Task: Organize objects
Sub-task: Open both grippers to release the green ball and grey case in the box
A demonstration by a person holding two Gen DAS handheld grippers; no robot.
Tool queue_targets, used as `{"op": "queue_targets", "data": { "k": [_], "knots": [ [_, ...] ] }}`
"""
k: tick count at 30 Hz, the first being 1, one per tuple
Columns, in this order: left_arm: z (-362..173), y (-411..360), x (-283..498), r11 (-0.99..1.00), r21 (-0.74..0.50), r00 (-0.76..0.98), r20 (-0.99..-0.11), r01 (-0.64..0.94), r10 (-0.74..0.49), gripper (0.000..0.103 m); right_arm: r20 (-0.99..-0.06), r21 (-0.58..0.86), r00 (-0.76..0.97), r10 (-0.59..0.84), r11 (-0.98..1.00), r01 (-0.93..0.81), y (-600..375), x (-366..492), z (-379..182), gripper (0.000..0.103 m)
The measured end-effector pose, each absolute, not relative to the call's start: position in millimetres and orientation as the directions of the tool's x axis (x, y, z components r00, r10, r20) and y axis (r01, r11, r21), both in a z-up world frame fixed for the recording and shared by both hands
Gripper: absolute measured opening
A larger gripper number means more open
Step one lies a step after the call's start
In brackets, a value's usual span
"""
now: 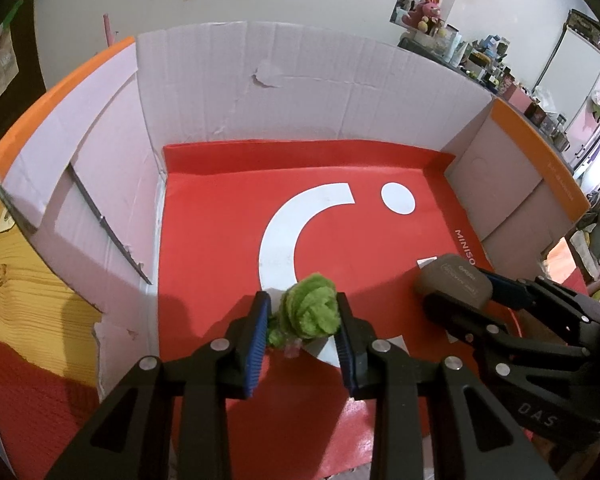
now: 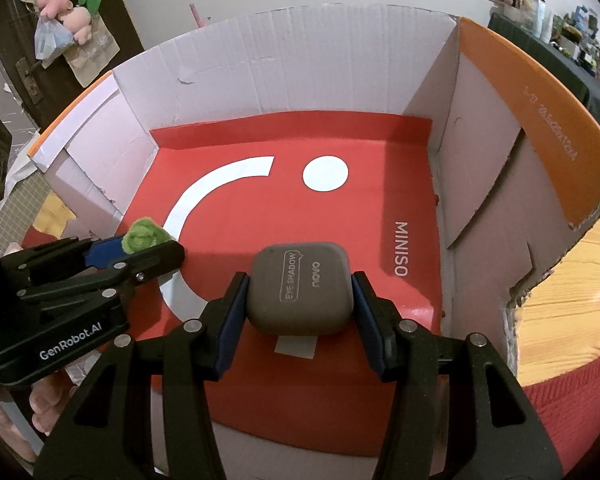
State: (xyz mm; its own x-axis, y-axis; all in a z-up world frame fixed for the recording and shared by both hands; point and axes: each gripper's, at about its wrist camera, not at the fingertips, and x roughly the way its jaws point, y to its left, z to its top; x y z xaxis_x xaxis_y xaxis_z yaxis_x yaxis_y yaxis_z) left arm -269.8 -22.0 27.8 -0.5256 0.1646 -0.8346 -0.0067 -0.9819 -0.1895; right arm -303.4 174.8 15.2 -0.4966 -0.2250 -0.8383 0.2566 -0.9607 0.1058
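Note:
A fuzzy green yarn flower (image 1: pixel 310 312) sits between the blue pads of my left gripper (image 1: pixel 302 300), which is shut on it low over the red floor of the box. The right wrist view shows the same flower (image 2: pixel 142 236) in the left gripper (image 2: pixel 150 249) at the left. My right gripper (image 2: pixel 300 280) is shut on a rounded grey-brown eye shadow case (image 2: pixel 300 292), both pads against its sides. That case (image 1: pixel 454 282) and the right gripper (image 1: pixel 460 298) appear at the right of the left wrist view. Both grippers are inside the cardboard box (image 2: pixel 300 60).
The box has white inner walls, orange flaps (image 2: pixel 540 120) and a red Miniso bag (image 2: pixel 340 220) lining its floor. It stands on a wooden table (image 1: pixel 24 280) with a red knit cloth (image 2: pixel 572 412). A person's fingers (image 2: pixel 40 404) show at the lower left. A cluttered shelf (image 1: pixel 500 68) lies beyond.

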Motion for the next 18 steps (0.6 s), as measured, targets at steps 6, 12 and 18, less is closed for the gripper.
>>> {"op": "queue_targets", "data": {
  "k": [6,12,18],
  "knots": [
    [28.1,-22.3,-269.8,-0.983,-0.185,-0.527,-0.835,-0.006,0.160,0.033,-0.839,0.110,-0.493,-0.228,-0.960,0.258,178.1,-302.8,16.3,0.050],
    [29.0,-22.4,-268.7,-0.983,-0.184,-0.526,-0.835,-0.014,0.164,0.036,-0.839,0.118,-0.490,-0.236,-0.958,0.260,178.7,-302.3,17.7,0.051],
    [31.7,-22.1,-265.2,-0.983,-0.181,-0.530,-0.833,-0.008,0.158,0.044,-0.836,0.120,-0.493,-0.240,-0.958,0.262,180.3,-299.0,21.2,0.057]
  ]
}}
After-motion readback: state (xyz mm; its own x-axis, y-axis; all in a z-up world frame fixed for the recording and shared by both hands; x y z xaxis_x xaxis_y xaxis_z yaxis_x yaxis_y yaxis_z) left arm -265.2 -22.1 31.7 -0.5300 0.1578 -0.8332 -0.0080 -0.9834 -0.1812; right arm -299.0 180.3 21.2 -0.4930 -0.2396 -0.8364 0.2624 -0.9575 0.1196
